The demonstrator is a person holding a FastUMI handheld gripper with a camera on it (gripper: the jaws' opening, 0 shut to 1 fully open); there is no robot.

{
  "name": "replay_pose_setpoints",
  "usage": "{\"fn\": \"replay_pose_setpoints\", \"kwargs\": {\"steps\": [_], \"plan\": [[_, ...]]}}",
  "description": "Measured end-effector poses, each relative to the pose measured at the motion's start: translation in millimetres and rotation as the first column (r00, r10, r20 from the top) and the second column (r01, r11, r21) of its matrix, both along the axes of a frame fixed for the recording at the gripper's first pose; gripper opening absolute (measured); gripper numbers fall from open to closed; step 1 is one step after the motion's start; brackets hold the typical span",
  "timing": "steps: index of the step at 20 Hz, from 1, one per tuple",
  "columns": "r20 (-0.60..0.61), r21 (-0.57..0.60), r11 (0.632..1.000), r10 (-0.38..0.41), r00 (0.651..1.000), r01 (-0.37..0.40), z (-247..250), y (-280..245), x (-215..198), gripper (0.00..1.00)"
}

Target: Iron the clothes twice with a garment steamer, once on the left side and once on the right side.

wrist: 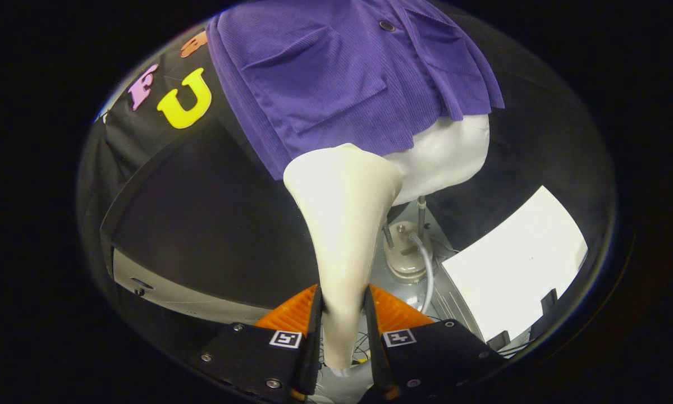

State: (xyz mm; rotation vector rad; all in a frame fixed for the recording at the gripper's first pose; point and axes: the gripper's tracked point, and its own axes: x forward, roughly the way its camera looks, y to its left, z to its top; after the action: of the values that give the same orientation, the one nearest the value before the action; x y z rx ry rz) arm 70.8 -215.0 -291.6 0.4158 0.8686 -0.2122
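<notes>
My gripper (343, 314) is shut on the handle of a cream-white garment steamer (344, 224). Both fingers press on its narrow lower part. The steamer widens upward, and its head rests against the lower hem of a purple ribbed shirt (336, 73). The shirt has a chest pocket and dark buttons. It hangs on a white mannequin torso (448, 157), whose bare bottom shows below the hem, to the right of the steamer head.
A thin metal pole holds the torso above a round cream base unit (404, 255) with a grey hose (426, 269). A white sheet (516, 264) lies to the right on the grey floor. Black cloth walls stand to the left and behind.
</notes>
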Motion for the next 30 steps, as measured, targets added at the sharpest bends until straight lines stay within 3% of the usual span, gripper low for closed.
{"fn": "replay_pose_setpoints", "kwargs": {"steps": [11, 16, 22, 30], "plan": [[0.248, -0.060, 0.996, 0.082, 0.965, -0.069, 157.8, 14.6, -62.4, 0.38], [0.439, -0.111, 0.993, 0.091, 0.894, -0.047, 255.8, 7.9, -62.8, 0.38], [0.551, -0.175, 0.983, 0.138, 0.823, -0.047, 355.5, -13.1, -51.5, 0.38], [0.684, -0.203, 0.979, 0.133, 0.717, 0.012, 440.4, -54.4, -4.1, 0.38]]}}
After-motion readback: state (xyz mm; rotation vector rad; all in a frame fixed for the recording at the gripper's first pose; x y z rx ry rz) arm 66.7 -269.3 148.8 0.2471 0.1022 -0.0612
